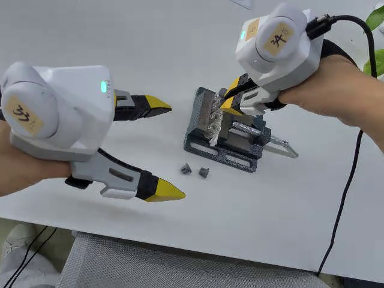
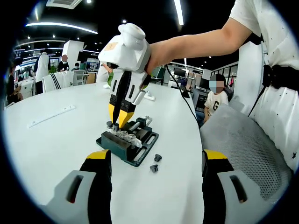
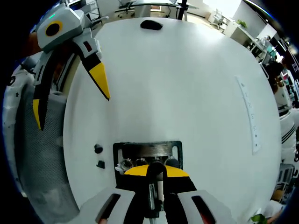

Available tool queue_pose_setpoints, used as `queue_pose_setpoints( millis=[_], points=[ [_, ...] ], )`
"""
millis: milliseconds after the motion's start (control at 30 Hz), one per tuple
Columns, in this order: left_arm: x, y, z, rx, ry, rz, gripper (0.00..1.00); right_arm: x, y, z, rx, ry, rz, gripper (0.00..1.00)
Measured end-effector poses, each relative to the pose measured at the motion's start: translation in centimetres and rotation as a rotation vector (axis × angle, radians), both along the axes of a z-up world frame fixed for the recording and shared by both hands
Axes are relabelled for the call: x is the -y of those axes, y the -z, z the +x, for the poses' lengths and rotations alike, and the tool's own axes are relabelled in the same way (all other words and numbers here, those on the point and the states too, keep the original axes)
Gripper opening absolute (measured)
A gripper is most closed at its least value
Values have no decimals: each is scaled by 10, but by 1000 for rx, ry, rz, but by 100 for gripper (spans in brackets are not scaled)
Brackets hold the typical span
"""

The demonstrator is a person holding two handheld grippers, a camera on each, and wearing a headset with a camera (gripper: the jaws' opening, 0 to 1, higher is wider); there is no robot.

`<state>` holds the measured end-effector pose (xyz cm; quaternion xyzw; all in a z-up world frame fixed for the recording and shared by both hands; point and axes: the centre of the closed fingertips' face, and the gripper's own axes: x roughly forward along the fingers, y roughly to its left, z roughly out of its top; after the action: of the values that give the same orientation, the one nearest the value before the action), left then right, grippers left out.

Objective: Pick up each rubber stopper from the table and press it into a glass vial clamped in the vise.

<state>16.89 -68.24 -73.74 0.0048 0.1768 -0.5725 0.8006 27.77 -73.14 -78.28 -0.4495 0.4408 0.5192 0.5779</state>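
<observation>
While the left gripper [image 1: 175, 150] gapes, the right gripper [image 1: 227, 99] pinches a stopper [image 3: 156, 167]

vise [image 1: 223, 144]: on the bench [image 1: 180, 48], mid-surface.
vials [image 1: 214, 120]: in a row, clamped in the vise.
near stopper [image 1: 186, 170]: on the bench just in front of the vise, person's side.
second stopper [image 1: 204, 173]: just right of the near stopper, apart from it.
held stopper [image 3: 156, 166]: between the right tool's tips, over the vial row.
right tool [image 1: 225, 103]: above the vise, tips down at the vials.
left tool [image 1: 177, 151]: left of the vise and loose stoppers, off the bench, spread wide.
cable [image 1: 345, 198]: right of the vise, running to the near bench edge.
</observation>
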Motion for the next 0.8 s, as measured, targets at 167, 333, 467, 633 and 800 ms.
queue_pose_setpoints(
  millis=[167,333,467,633,800],
  points=[
    [1,-1,0,-2,-4,-5,78,1,-1,1,-22,34,22,6],
    [2,0,0,-3,0,-5,78,2,1,1,-21,27,20,6],
    [2,0,1,-3,1,-4,78,2,1,2,-22,30,21,5],
    [1,-1,1,-5,-2,-8,78,2,1,1,-18,15,22,5],
    [0,0,0,-7,-2,-9,78,2,0,1,-2,-12,0,5]
  ],
)
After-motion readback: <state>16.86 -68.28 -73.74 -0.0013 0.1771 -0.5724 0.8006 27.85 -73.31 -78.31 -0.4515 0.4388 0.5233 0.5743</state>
